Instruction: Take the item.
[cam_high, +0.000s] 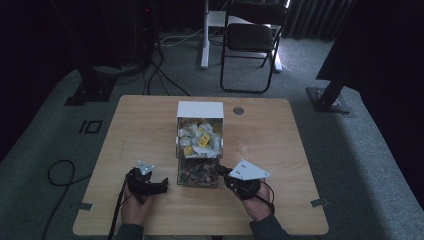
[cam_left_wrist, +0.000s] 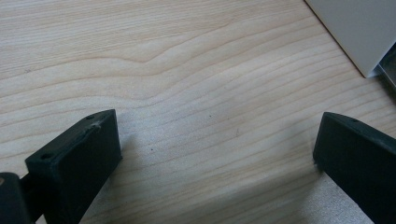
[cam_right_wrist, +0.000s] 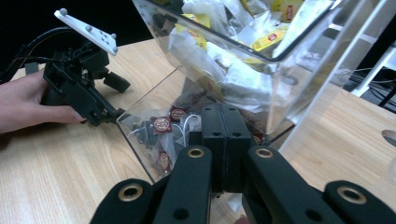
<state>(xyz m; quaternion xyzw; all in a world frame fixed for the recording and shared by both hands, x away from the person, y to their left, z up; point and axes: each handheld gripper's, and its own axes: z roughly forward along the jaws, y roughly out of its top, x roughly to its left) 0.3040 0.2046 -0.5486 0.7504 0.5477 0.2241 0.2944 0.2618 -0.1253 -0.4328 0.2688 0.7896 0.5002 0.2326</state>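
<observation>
Our right gripper (cam_right_wrist: 223, 140) has its jaws pressed together, poking into the lower clear bin (cam_high: 198, 173) near the front edge of the table (cam_high: 140, 125). The small tea packets (cam_right_wrist: 162, 125) in there are dark with round red labels and thin white strings. We think they are light, soft and crinkly, so pinch one by its flat edge. Our left gripper (cam_left_wrist: 215, 154) rests on the wood, jaws spread wide, holding nothing
</observation>
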